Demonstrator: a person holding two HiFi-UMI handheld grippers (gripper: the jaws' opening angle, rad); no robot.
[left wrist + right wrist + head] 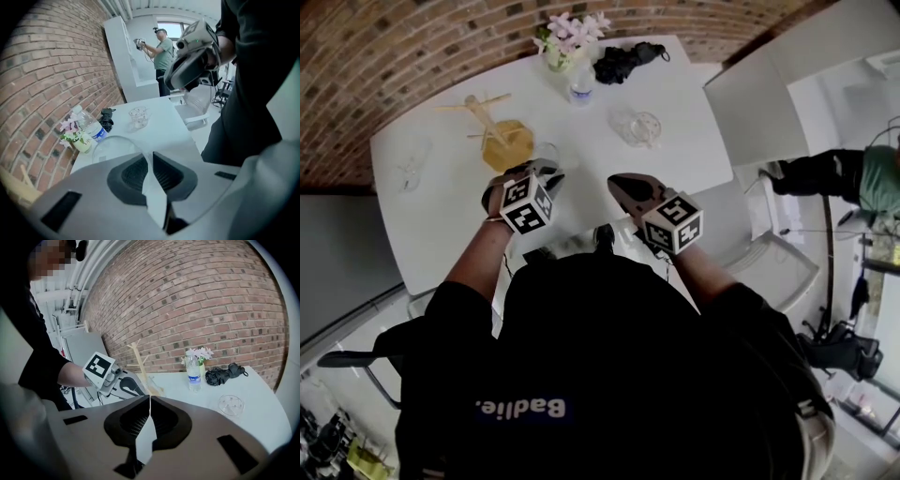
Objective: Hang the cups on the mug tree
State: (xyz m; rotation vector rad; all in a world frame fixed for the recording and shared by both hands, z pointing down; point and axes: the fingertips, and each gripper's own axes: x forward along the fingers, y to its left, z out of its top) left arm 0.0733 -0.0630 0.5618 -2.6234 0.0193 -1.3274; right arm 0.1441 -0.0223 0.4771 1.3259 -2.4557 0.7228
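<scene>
L gripper (149, 153) is seemingly pinching the rim of a clear glass cup (112, 146), fingers nearly together, about midway between the table's (441, 216) near & far edges. R gripper (150, 397) is idling empty, fingers pressed together. The pinch is needing firmness w/o slipping, then a slow lift to the wooden mug tree (484, 114) by the far edge, left side. Cup is looking thin, see-through, slick.

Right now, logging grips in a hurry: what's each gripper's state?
Left gripper: jaws nearly together by the clear cup; grip cannot be told.
Right gripper: shut, empty.
</scene>
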